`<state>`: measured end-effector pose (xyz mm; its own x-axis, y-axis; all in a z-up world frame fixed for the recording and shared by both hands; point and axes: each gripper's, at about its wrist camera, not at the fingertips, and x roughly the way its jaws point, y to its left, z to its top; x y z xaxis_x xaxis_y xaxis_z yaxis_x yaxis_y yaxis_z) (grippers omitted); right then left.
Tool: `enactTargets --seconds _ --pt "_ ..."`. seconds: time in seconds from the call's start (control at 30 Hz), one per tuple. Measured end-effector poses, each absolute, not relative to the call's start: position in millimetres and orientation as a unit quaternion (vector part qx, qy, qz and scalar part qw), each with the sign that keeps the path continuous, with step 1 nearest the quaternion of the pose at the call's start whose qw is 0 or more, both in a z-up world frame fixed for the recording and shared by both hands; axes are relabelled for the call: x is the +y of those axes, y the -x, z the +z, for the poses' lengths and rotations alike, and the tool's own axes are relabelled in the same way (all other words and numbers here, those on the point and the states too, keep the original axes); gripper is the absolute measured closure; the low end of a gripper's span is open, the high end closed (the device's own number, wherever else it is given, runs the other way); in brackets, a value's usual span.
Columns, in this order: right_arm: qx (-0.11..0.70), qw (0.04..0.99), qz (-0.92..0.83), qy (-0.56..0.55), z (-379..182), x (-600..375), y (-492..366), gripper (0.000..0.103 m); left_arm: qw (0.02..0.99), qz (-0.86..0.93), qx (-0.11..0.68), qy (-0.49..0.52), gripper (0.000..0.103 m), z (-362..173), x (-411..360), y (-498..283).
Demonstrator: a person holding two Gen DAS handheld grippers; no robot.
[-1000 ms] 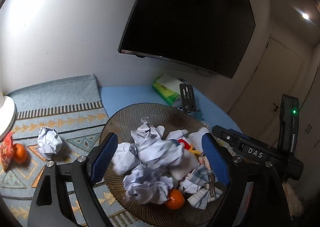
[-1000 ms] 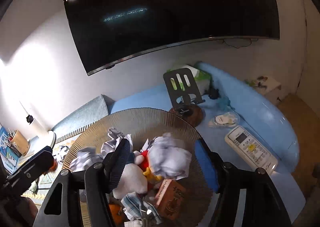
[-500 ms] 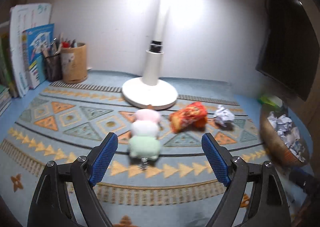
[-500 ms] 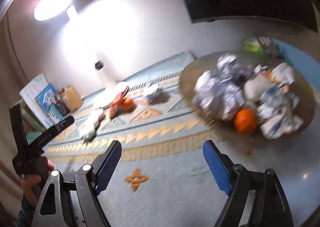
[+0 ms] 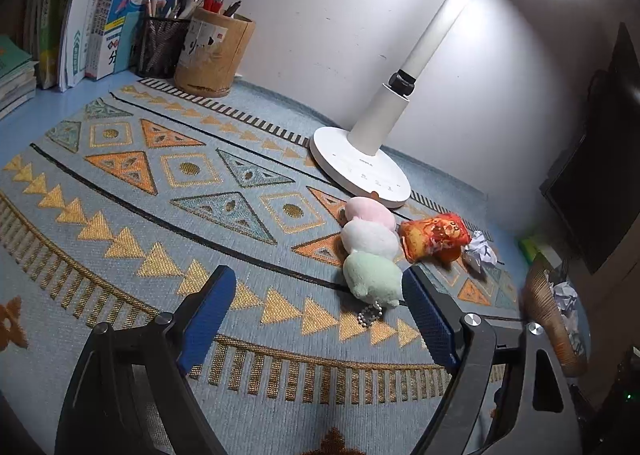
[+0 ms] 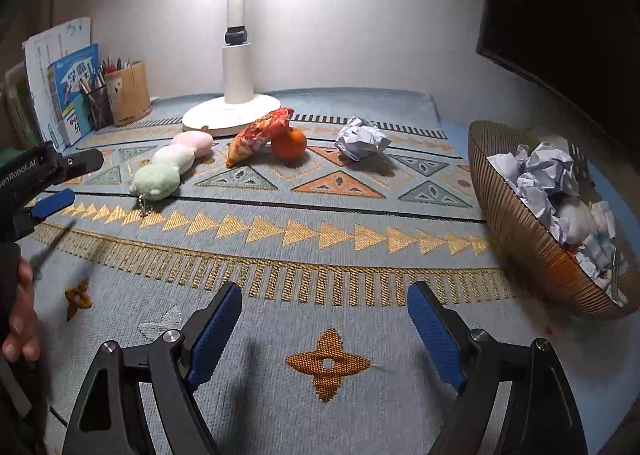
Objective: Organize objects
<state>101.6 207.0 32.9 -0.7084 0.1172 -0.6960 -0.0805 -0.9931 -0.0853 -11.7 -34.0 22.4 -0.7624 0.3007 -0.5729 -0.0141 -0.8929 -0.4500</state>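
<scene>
Plush (image 5: 372,255) lies on the mat (image 5: 160,191) just ahead of the left tongs (image 5: 316,309), spread wide, angled down; right tongs (image 6: 325,325), also wide, hover low, empty.

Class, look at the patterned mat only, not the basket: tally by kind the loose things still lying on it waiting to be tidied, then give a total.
Plush toy: 1
Snack packet: 1
Orange: 1
Paper ball: 1
Total: 4
</scene>
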Motion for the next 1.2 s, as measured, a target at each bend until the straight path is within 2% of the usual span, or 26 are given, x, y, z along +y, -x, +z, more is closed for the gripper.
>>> enactTargets --seconds 0.13,0.37,0.53,0.8,1.2 --pt "-0.012 0.049 0.921 0.387 30 211 -98 0.019 0.078 0.916 -0.213 0.331 0.019 21 -33 9" --pt "-0.026 0.037 0.916 0.398 27 204 -93 0.019 0.094 0.930 -0.133 0.330 0.017 28 -4 4" --pt "-0.027 0.036 0.916 0.398 28 204 -93 0.019 0.088 0.927 -0.152 0.331 0.017 26 -12 4" --pt "-0.029 0.048 0.914 0.402 27 204 -90 0.019 0.109 0.926 -0.129 0.337 0.017 27 -1 5" --pt "-0.025 0.054 0.905 0.422 21 207 -84 0.019 0.129 0.922 -0.143 0.335 0.017 27 -4 2"
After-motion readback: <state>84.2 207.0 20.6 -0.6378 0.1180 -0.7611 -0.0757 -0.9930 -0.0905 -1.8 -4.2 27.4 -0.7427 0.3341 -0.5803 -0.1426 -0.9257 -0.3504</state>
